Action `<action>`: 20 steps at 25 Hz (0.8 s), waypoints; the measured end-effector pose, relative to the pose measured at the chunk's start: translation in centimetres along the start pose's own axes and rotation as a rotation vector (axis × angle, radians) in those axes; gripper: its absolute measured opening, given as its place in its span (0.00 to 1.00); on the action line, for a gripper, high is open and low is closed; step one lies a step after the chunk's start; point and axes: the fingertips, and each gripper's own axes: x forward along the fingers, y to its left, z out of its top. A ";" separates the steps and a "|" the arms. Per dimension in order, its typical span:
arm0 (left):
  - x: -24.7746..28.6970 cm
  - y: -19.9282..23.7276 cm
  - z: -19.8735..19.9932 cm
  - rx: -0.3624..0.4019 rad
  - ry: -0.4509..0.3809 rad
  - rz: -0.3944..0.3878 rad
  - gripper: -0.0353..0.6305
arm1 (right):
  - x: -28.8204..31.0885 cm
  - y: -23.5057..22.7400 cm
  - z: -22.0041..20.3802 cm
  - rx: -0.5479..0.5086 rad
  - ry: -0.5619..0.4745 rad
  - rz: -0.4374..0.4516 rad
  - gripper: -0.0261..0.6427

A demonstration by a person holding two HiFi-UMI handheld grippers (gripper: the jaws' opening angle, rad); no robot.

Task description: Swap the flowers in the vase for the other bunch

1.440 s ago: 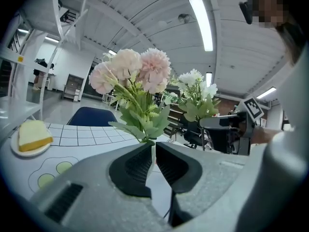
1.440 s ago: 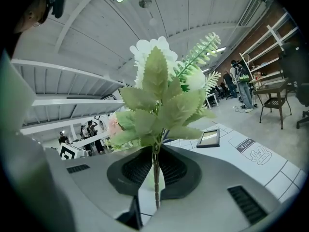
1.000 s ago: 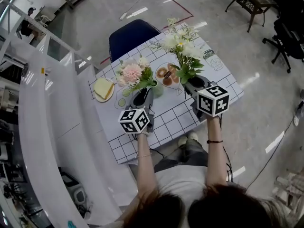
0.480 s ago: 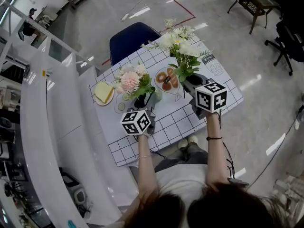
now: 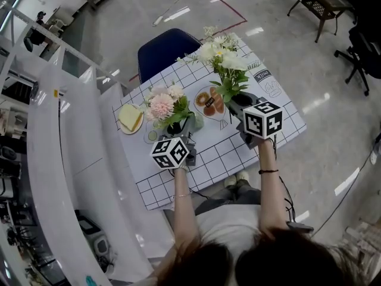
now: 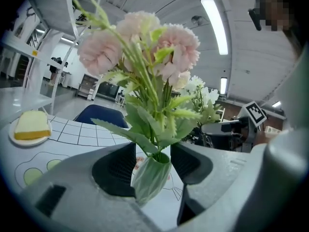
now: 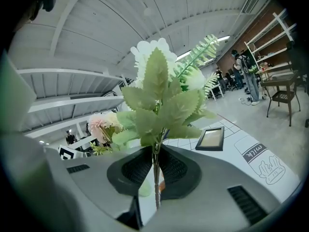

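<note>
The vase (image 6: 152, 178) is flanked by the left gripper's (image 6: 153, 161) just-opened jaws; it could be toppled by the right gripper's (image 7: 155, 168) clamped white bunch (image 7: 159, 93).

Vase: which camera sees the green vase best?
The left gripper view. The vase stands close, in the middle, holding pink flowers. The head view shows only a small bit of it beside the flowers. The right gripper view shows the flowers far off, the vase hardly.

Overhead, two close-ups, shared pink flowers (image 5: 162, 105)
</note>
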 end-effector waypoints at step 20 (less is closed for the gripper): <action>1.2 -0.2 0.2 0.028 -0.038 0.024 0.24 | 0.1 -1.2 -0.7 0.028 0.015 0.014 0.10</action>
